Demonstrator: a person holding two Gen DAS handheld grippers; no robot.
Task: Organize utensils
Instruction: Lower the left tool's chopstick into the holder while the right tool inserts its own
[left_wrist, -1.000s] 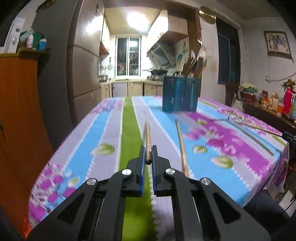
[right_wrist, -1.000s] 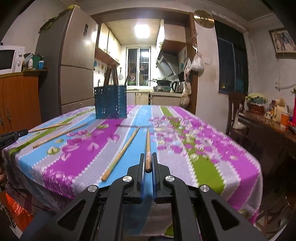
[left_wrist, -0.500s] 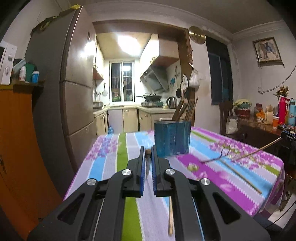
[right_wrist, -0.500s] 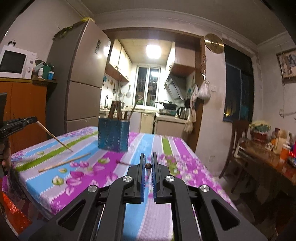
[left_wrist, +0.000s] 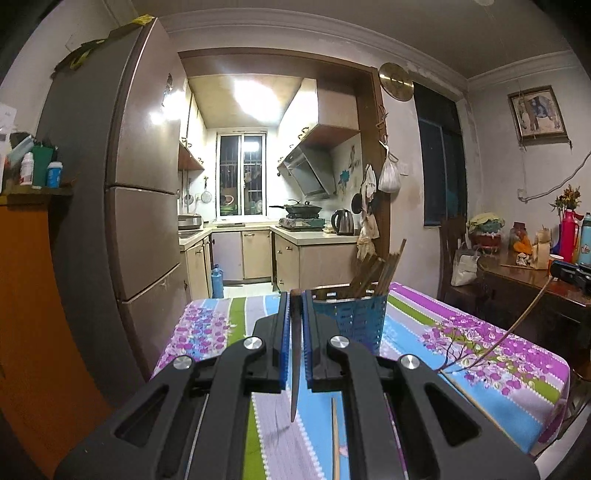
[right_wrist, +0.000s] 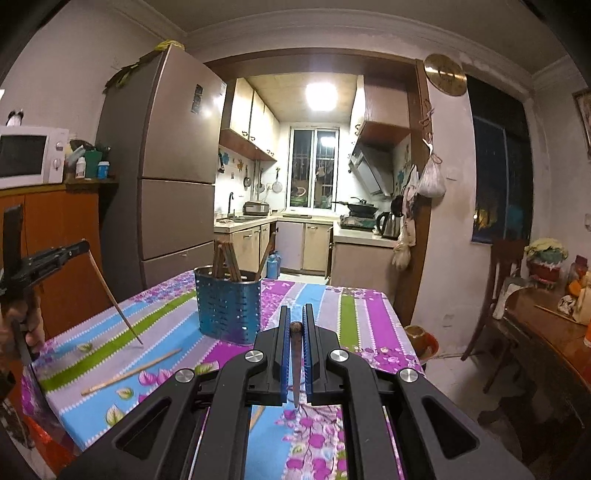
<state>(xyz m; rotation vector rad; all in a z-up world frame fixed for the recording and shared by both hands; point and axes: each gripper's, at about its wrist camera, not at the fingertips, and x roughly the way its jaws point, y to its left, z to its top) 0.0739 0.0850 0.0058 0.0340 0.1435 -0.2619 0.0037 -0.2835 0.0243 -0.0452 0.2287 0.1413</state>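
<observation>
Chopsticks in both grips, each hanging tip-down above the counter (left_wrist: 517, 373). Left hand-held gripper (left_wrist: 295, 325) pinches a dark chopstick (left_wrist: 294, 369) near its top end, jaws pressed tight on it; stick runs down betw. the blue pads, tip clear of the cloth. Same grip seen from the right cam (right_wrist: 79, 249): thin stick (right_wrist: 114, 302) slants down to the green stripe, tip at or just above it, can't tell which. Right hand-held gripper (right_wrist: 295, 332) likewise clamps a 2nd chopstick (right_wrist: 296, 365) by its thick end, pointed end below the pads. From the left cam that stick (left_wrist: 517, 325) shows as a long slanted line at far right.

Blue perforated holder (right_wrist: 228, 306) stands upright on the floral cloth w/ several chopsticks leaning inside; also visible just right of the left pads (left_wrist: 351, 317). One loose chopstick (right_wrist: 131, 373) lies flat on the cloth, near the holder but apart from it, on its left in the right cam. Fridge (right_wrist: 173, 177) behind.
</observation>
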